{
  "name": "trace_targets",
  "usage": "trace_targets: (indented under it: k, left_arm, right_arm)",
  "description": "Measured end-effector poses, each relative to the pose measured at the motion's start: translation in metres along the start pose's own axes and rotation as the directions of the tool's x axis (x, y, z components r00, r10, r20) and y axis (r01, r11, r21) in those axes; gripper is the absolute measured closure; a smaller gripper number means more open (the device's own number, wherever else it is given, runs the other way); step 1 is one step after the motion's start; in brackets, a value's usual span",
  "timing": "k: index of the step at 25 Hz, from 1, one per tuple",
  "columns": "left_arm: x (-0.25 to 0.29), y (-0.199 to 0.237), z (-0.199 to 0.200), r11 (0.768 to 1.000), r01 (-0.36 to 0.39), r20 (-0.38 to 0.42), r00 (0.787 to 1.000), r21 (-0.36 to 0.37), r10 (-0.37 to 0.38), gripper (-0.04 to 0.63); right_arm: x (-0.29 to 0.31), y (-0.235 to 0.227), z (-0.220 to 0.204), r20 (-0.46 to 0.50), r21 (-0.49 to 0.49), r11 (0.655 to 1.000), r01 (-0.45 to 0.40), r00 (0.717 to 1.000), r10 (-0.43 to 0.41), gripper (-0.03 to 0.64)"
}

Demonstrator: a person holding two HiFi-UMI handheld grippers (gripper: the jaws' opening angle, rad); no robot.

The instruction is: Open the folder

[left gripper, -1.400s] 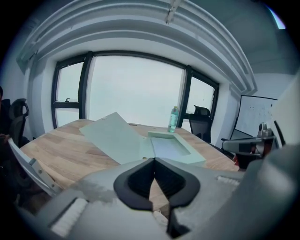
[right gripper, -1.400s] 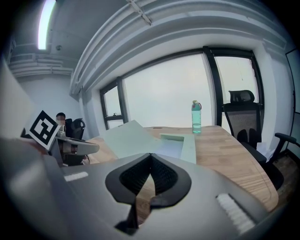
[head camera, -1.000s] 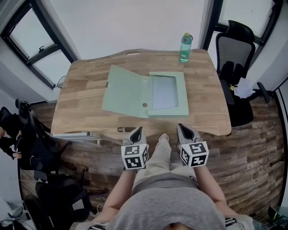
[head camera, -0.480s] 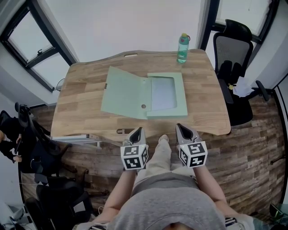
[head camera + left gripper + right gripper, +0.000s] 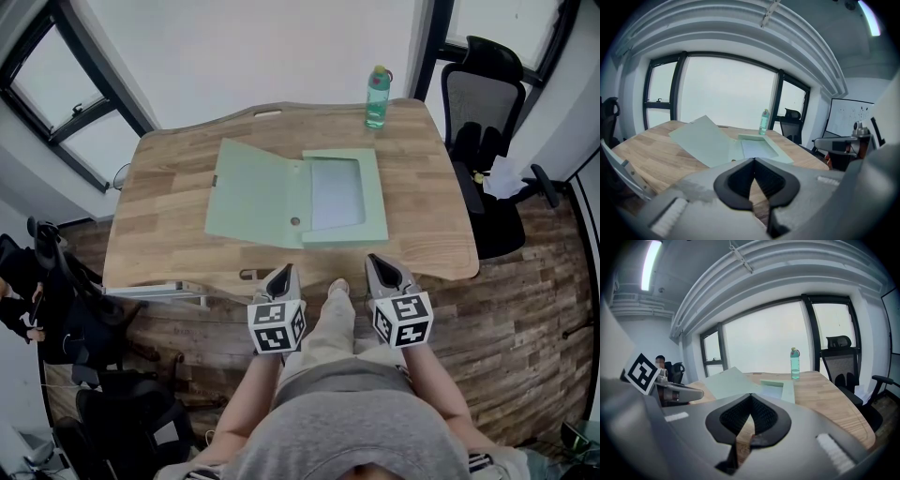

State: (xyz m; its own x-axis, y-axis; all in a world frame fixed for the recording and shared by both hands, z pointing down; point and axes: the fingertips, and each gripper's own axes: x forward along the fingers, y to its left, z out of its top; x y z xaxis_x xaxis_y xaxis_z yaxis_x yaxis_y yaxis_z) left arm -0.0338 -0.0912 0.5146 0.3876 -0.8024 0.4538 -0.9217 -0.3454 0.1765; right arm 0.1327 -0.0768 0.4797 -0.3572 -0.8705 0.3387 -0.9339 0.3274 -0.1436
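Left tool [image 5: 285,273] and right tool [image 5: 377,263] are both held short of the near edge of the tabletop [image 5: 169,220], side by side above the person's lap, and neither touches anything. In the left gripper view, we find the left tool [image 5: 753,160] with its jaws pressed together at the tips and nothing between them. The right gripper view shows the same for the right tool [image 5: 751,396]: jaws together, nothing pinched.

We record the folder [image 5: 258,192] lying on the tabletop ahead of both tools and well apart from them. It stands open. Its cover is swung out ahead of the left tool, and the left gripper view shows that cover [image 5: 705,138] tilted up off the wood. The tray half lies ahead of the gap between the two tools, with a pale sheet inside it.

Beyond the folder, ahead of the right tool and near the far edge, a green bottle [image 5: 378,97] stands upright. An office chair [image 5: 483,112] stands off the tabletop, further out on the right tool's side.
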Motion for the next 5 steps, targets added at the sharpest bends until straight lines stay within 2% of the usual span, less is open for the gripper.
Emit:
trace_targets:
  k: [5]
  left_arm:
    - [0.0022,-0.0009,-0.0006,1.0,-0.001,0.0,1.0,-0.001,0.001,0.591]
  right_arm:
    - [-0.0011,-0.002,-0.0005,0.002,-0.002,1.0,0.001,1.0,-0.001,0.618]
